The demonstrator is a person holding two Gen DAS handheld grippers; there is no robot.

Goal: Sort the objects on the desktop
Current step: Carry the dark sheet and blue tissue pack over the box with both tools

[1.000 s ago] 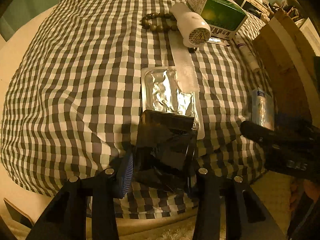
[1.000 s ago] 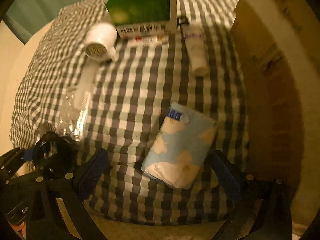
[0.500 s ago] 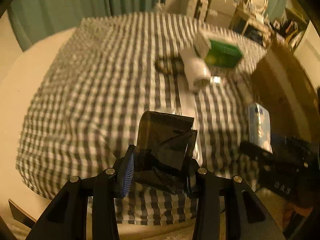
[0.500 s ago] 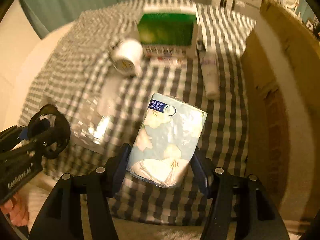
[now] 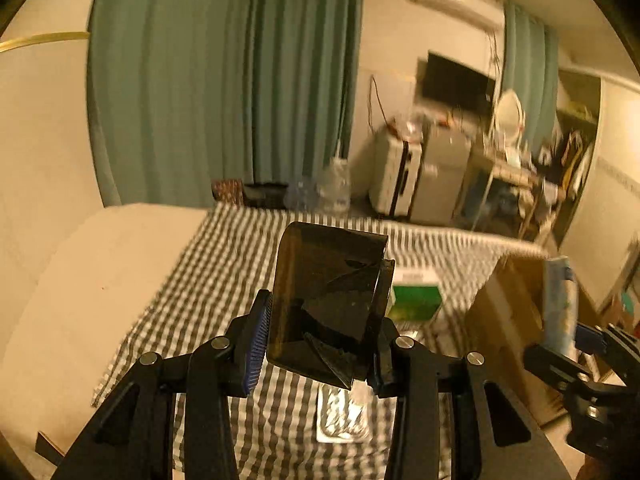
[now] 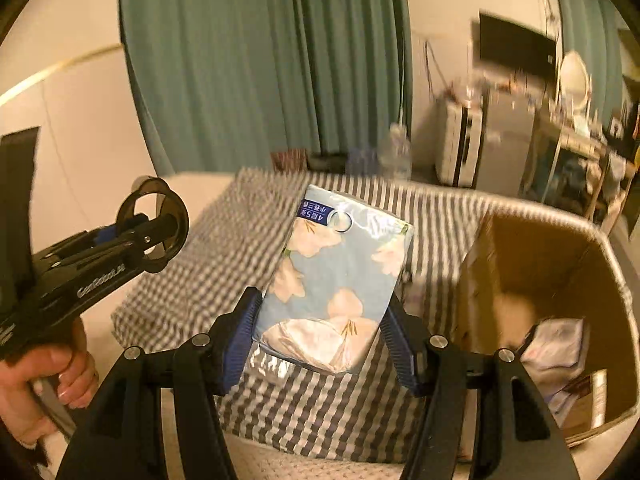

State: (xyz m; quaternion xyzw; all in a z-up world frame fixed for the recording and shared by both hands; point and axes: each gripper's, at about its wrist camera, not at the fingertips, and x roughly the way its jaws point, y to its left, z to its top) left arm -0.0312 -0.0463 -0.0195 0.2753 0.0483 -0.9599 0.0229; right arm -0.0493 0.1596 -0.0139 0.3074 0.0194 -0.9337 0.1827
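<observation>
Dim curtained room, checked-cloth desk (image 6: 192,280). Right gripper (image 6: 322,334) clamps tissue pack (image 6: 340,280), long axis pointing away; open cardboard box (image 6: 560,264) just right, nearest it. Left gripper (image 5: 318,340) clamps dark plastic case (image 5: 328,304), box (image 5: 508,320) farther right.

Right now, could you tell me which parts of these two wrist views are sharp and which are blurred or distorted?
Left wrist view: the left gripper and its dark tinted plastic piece are sharp; the checked cloth and green box smear with motion. Right wrist view: the right gripper and tissue pack are crisp, the cardboard box soft. Both are fisheye-bent, dim and amber-tinted.
</observation>
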